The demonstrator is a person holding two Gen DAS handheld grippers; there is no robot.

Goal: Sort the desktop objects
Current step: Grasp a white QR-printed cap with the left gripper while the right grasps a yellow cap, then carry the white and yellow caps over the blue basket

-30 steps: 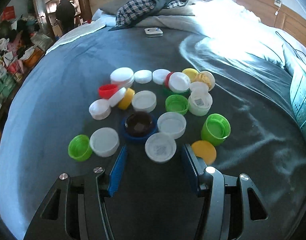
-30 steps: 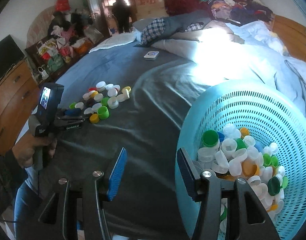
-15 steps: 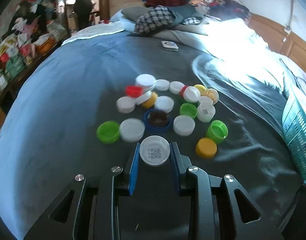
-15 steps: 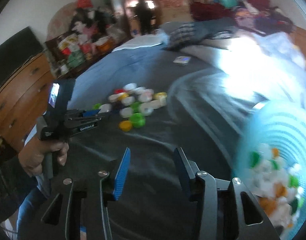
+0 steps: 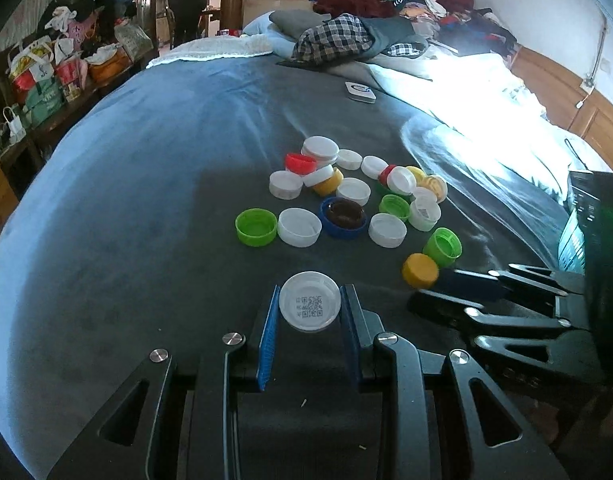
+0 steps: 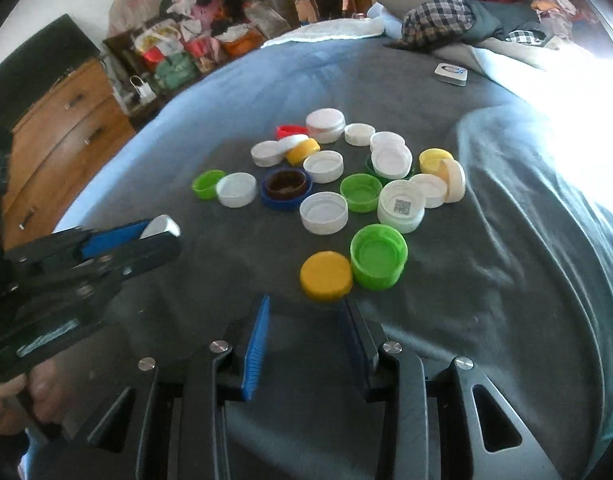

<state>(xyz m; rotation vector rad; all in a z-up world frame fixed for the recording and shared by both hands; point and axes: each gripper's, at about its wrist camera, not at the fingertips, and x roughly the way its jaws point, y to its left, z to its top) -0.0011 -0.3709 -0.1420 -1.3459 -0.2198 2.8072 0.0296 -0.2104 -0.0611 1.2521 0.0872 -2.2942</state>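
My left gripper [image 5: 309,308] is shut on a white cap with a QR code [image 5: 309,301] and holds it above the grey blanket, back from the pile. It also shows in the right wrist view [image 6: 162,232], still holding the cap [image 6: 159,227]. Several white, green, yellow, red and blue caps [image 5: 346,204] lie in a pile on the blanket. My right gripper [image 6: 304,316] is open and empty, just short of a yellow cap [image 6: 326,275] and a green cap [image 6: 379,257]. It also shows in the left wrist view [image 5: 434,292].
A small white device [image 5: 360,92] lies farther back on the blanket [image 5: 146,200]. Piled clothes and bedding [image 5: 346,40] lie at the back. A teal basket edge [image 5: 570,244] is at the right. A wooden dresser [image 6: 62,128] stands beside the bed at the left.
My left gripper closed on the white QR cap and drew back from the pile. My right gripper swung from the teal basket over to the caps, beside the yellow one.
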